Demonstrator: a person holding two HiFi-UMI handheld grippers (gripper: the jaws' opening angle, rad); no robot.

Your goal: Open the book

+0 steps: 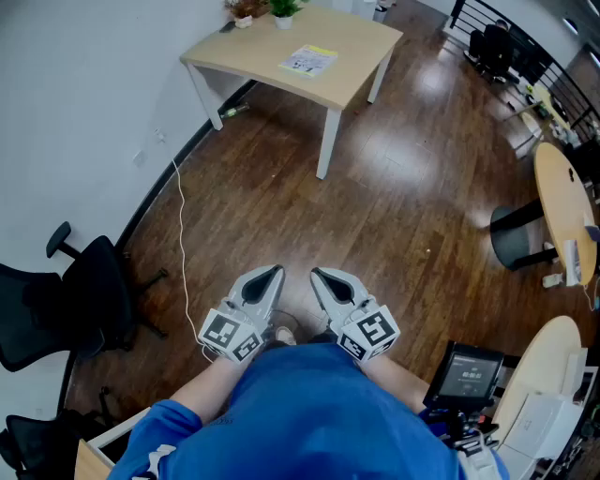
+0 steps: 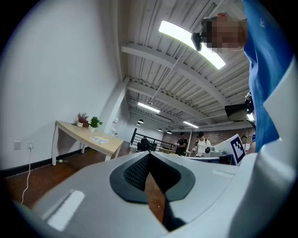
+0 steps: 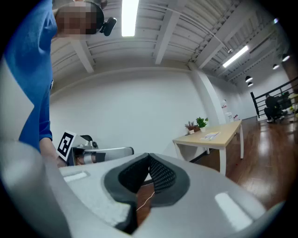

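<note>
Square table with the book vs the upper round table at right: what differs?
Shape: the square table has straight edges and corners; the round table has a curved edge. Load: the square table carries the book and potted plants; the round table holds small white items. Both have light wood tops.

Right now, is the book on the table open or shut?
Shut, it seems: the book lies flat on the table, cover up, no pages spread. Too distant for certainty.
</note>
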